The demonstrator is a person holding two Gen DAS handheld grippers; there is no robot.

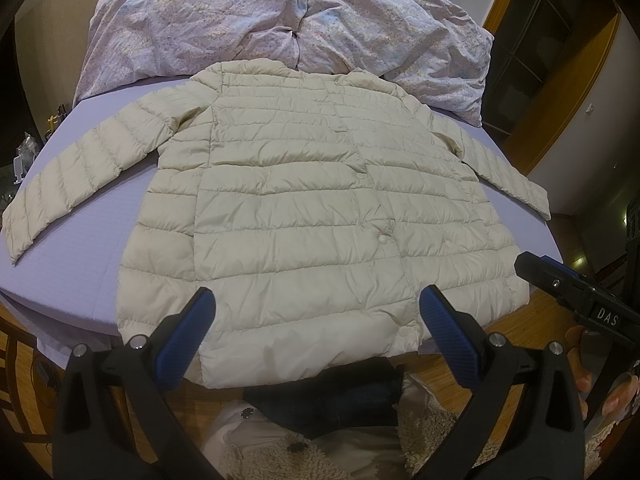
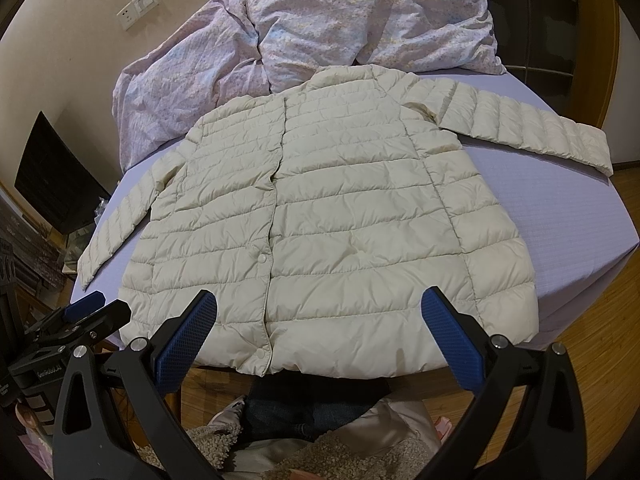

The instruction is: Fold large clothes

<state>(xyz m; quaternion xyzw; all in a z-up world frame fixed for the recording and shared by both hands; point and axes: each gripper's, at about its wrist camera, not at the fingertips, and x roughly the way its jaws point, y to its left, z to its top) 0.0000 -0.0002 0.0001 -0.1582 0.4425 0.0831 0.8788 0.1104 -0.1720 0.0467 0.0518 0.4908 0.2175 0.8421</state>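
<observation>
A cream quilted puffer jacket (image 1: 304,200) lies flat, front up and buttoned, on a lilac bed sheet (image 1: 80,256), both sleeves spread out to the sides. Its hem hangs slightly over the near bed edge. It also shows in the right wrist view (image 2: 340,216). My left gripper (image 1: 316,328) is open and empty, hovering just above the hem's left half. My right gripper (image 2: 320,328) is open and empty above the hem's right half. The right gripper's tip shows at the right in the left wrist view (image 1: 560,280); the left gripper's tip shows at the left in the right wrist view (image 2: 84,308).
A crumpled floral duvet (image 1: 288,20) is piled at the head of the bed behind the collar. A heap of other clothes (image 1: 320,432) lies below the near bed edge. Wooden floor (image 2: 600,320) and a wooden door frame (image 1: 560,92) are on the right.
</observation>
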